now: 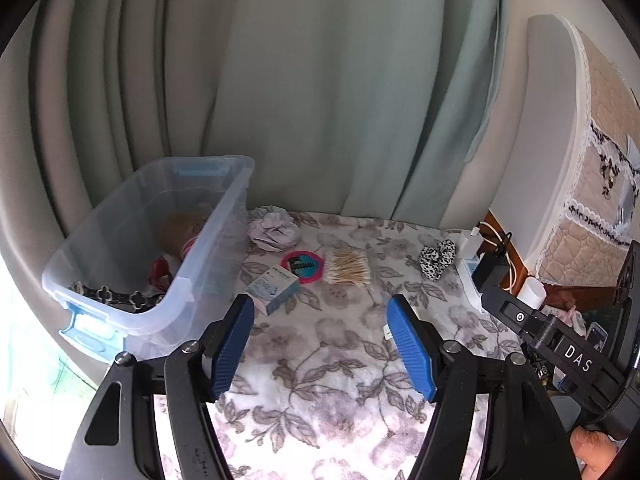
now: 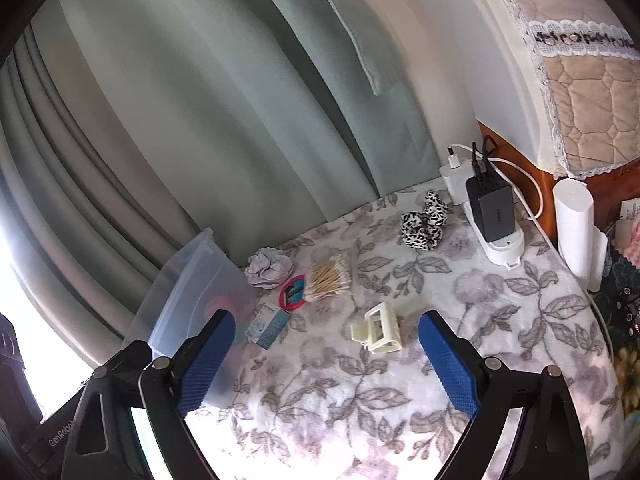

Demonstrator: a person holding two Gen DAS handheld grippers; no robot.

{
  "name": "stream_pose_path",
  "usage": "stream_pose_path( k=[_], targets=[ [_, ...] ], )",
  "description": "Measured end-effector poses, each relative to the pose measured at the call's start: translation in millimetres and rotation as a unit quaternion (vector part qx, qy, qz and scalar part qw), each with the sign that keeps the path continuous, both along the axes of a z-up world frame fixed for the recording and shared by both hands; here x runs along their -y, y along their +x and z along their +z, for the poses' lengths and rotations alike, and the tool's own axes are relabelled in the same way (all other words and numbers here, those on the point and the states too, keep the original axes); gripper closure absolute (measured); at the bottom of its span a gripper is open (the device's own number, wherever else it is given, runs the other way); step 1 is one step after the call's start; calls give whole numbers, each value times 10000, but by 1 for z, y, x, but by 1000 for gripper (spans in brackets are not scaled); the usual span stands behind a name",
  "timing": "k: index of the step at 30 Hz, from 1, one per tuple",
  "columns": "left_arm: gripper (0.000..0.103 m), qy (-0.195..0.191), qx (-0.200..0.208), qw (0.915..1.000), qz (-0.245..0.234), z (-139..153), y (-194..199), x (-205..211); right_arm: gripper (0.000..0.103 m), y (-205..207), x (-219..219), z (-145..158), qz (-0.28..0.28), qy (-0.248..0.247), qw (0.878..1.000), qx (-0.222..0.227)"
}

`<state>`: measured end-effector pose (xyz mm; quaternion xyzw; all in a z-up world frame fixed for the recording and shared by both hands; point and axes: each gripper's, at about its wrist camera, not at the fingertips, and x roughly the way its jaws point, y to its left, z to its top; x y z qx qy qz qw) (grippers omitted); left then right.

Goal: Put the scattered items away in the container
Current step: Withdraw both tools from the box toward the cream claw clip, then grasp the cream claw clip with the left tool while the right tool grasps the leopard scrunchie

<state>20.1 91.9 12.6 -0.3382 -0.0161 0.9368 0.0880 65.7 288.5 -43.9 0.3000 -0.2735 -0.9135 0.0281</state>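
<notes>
A clear plastic bin (image 1: 216, 216) stands at the left on the flowered cloth, holding a brown item, a red item and a black clover chain (image 1: 116, 294). Beside it lie a lilac scrunchie (image 1: 272, 228), a pink round item (image 1: 303, 266), a small blue-white box (image 1: 272, 289), a bundle of cotton swabs (image 1: 348, 267) and a leopard scrunchie (image 1: 436, 260). My left gripper (image 1: 320, 304) is open and empty, just short of the box. My right gripper (image 2: 327, 316) is open wide, with a cream hair clip (image 2: 376, 332) lying on the cloth between its fingertips, untouched.
A white power strip with a black charger (image 2: 492, 216) and cables sits at the far right, next to a white cylinder (image 2: 576, 232). Green curtains hang close behind. A quilted cover drapes over wooden furniture (image 2: 516, 168) on the right.
</notes>
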Motion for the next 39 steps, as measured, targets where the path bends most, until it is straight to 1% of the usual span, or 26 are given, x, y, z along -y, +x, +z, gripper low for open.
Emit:
stream_pose_path(
  k=[2,5,6,7,9,11,13,16,19,21,24,30,34,37,39],
  targets=[
    [33,-38,86,9999,-138,-9,-1,-8,7,1,-6,-9,-99,68,9999,-42],
    [33,-144,240,9991,-305,-26,-8,-20,6,4,-12,-19,-375,354,9986,-132],
    [33,-166,282,9989,-347,-31,-9,-22,5,3,-14,-22,-425,410,9982,-91],
    [33,-164,338,9986,-381,-37,-12,-25,1,1,-18,-26,-459,432,9980,-44],
    [33,-132,489,9977,-452,-50,-23,-31,0,-2,-25,-35,-519,435,9977,61],
    [33,-49,669,9963,-542,-60,-30,-36,0,-5,-33,-44,-607,417,9968,304],
    [33,34,840,9946,-612,-72,-40,-42,0,-6,-39,-49,-724,483,9953,434],
    [33,214,1009,9918,-753,-89,-55,-54,0,-6,-47,-54,-808,457,9950,378],
    [33,340,1091,9892,-919,-102,-65,-68,0,-7,-53,-56,-857,387,9949,351],
    [33,312,1117,9878,-1042,-110,-72,-80,0,-8,-57,-59,-889,405,9944,396],
    [33,151,1164,9862,-1166,-123,-80,-99,0,-10,-62,-65,-929,449,9935,487],
    [33,-48,1206,9862,-1137,-144,-97,-121,0,-17,-70,-74,-1049,495,9913,624],
    [33,-71,1271,9867,-1009,-154,-108,-123,0,-24,-72,-79,-1067,506,9905,698],
    [39,3,1309,9868,-953,-158,-114,-118,0,-30,-70,-84,-1016,516,9906,753],
    [46,125,1327,9864,-965,-160,-116,-114,0,-33,-69,-86,-977,534,9906,790]
  ],
)
